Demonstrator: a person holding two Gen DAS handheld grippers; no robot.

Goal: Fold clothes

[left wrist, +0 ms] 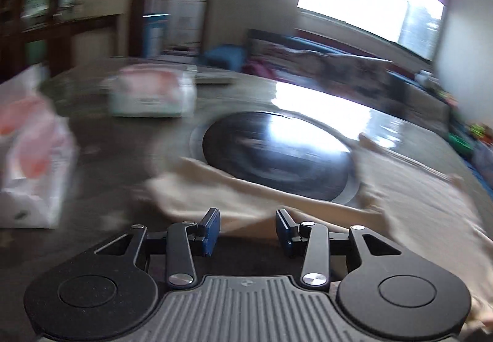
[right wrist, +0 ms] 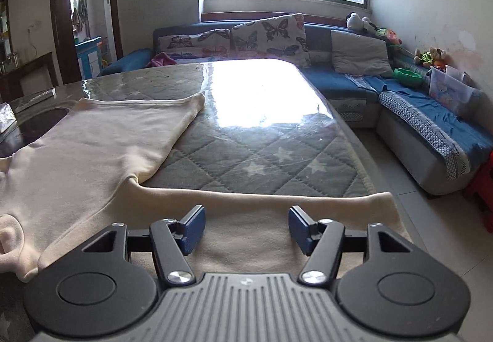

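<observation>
Garment: my cream top (right wrist: 101, 138) lies spread flat on the table (right wrist: 252, 138); its body reaches toward 11 o'clock in the right wrist view, one sleeve runs across the near edge toward 3 o'clock; its collar end is cut off at the 8 o'clock border.
Right tool: my right gripper (right wrist: 246, 229) stands released, blue pads apart over the sleeve; nothing is pinched between them; whether the pad tips touch the cloth I cannot tell.
Left tool: my left gripper (left wrist: 247, 229) stands released, pads apart and empty above a sleeve of the same top (left wrist: 215, 188); contact with the cloth is unclear.
Blur: the left wrist view is smeared; cloth edges and folds there are hard to make out.
Dark disc (left wrist: 277, 151): round inset in the tabletop at 12 o'clock of the left tool; partly covered by cloth on its near and right sides.
White packs (left wrist: 152, 94): two, at 10 and 9 o'clock; printing unreadable.
Sofa (right wrist: 400, 89): beyond the table, partly hidden by it.
</observation>
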